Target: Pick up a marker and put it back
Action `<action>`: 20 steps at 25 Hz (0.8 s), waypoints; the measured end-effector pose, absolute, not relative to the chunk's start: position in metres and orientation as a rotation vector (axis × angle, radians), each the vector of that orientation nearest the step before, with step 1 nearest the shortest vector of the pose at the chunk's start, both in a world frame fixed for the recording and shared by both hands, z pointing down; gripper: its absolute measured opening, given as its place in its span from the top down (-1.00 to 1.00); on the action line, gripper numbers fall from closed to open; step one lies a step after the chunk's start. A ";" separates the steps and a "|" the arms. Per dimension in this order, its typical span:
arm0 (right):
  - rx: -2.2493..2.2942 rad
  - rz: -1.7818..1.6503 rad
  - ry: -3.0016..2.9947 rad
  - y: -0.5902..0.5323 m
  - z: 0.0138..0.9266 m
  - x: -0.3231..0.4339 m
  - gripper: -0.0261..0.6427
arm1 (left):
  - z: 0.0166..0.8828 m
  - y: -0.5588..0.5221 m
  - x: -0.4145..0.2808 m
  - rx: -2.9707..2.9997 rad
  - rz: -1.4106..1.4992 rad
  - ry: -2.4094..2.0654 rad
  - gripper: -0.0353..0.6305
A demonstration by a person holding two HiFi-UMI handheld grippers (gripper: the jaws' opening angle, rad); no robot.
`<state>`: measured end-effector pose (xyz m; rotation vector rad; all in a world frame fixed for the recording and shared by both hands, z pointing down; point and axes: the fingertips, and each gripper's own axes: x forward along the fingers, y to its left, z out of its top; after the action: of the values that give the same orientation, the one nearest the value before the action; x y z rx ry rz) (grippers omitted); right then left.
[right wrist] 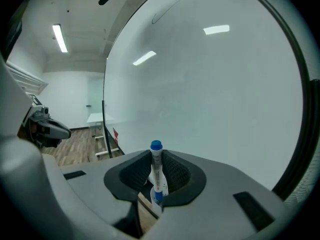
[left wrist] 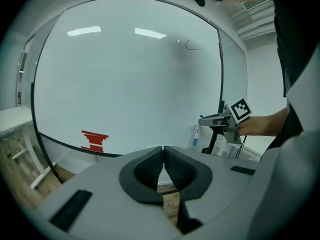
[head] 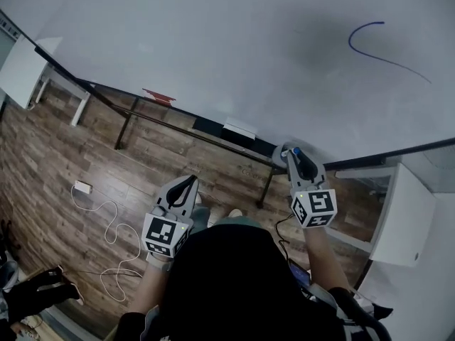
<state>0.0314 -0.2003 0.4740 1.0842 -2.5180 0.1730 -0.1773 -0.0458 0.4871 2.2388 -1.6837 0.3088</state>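
A white marker with a blue cap (right wrist: 156, 170) stands upright between the pads of my right gripper (right wrist: 156, 156), which is shut on it. In the head view that gripper (head: 293, 155) hangs just before the lower edge of the whiteboard (head: 234, 48), the marker's blue cap (head: 294, 151) at its tip. From the left gripper view, the marker (left wrist: 196, 134) points downward out of the right gripper (left wrist: 216, 120). My left gripper (left wrist: 163, 150) is shut and holds nothing; it sits lower and further left (head: 190, 182), over the wooden floor. A curved blue line (head: 384, 48) is drawn on the board.
A tray rail (head: 178, 124) runs along the board's lower edge, bearing a red object (head: 158, 95) and a white block (head: 239, 129). White tables stand at the left (head: 21, 69) and right (head: 402, 212). A white cable (head: 110, 233) lies on the floor.
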 end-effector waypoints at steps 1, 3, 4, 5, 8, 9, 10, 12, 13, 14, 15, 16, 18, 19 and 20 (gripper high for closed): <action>1.071 0.173 -2.515 -0.201 0.478 0.030 0.65 | 0.488 -0.043 -0.178 2.232 0.308 -1.692 0.82; 1.047 0.174 -2.510 -0.203 0.485 0.029 0.65 | 0.489 -0.040 -0.180 2.217 0.307 -1.710 0.82; 1.036 0.174 -2.506 -0.204 0.489 0.028 0.65 | 0.489 -0.039 -0.181 2.208 0.306 -1.720 0.82; 1.027 0.174 -2.502 -0.205 0.492 0.027 0.65 | 0.488 -0.038 -0.182 2.198 0.306 -1.731 0.82; 1.001 0.177 -2.493 -0.208 0.502 0.026 0.65 | 0.488 -0.037 -0.183 2.163 0.311 -1.754 0.82; 0.995 0.179 -2.490 -0.209 0.505 0.026 0.65 | 0.488 -0.036 -0.183 2.158 0.316 -1.758 0.82; 0.989 0.181 -2.486 -0.209 0.508 0.026 0.65 | 0.489 -0.035 -0.182 2.162 0.319 -1.761 0.82; 0.980 0.185 -2.479 -0.210 0.514 0.025 0.65 | 0.490 -0.033 -0.181 2.169 0.323 -1.767 0.82; 0.976 0.186 -2.475 -0.210 0.516 0.025 0.65 | 0.490 -0.032 -0.182 2.163 0.324 -1.772 0.82; 0.974 0.188 -2.470 -0.210 0.518 0.025 0.65 | 0.491 -0.030 -0.183 2.154 0.325 -1.777 0.82; 0.973 0.189 -2.466 -0.211 0.520 0.025 0.65 | 0.491 -0.028 -0.184 2.149 0.325 -1.780 0.82; 0.973 0.191 -2.462 -0.211 0.522 0.025 0.65 | 0.493 -0.026 -0.184 2.147 0.325 -1.782 0.82; 0.971 0.193 -2.454 -0.211 0.526 0.025 0.65 | 0.493 -0.024 -0.187 2.122 0.325 -1.794 0.82; 0.970 0.194 -2.450 -0.211 0.528 0.025 0.65 | 0.493 -0.024 -0.188 2.110 0.323 -1.802 0.82; 0.969 0.195 -2.446 -0.211 0.529 0.026 0.65 | 0.493 -0.024 -0.189 2.105 0.320 -1.805 0.82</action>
<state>0.0257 -0.2111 0.5292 0.9694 -2.4461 0.1949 -0.1887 -0.0237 0.4927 2.1049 -1.8054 0.3203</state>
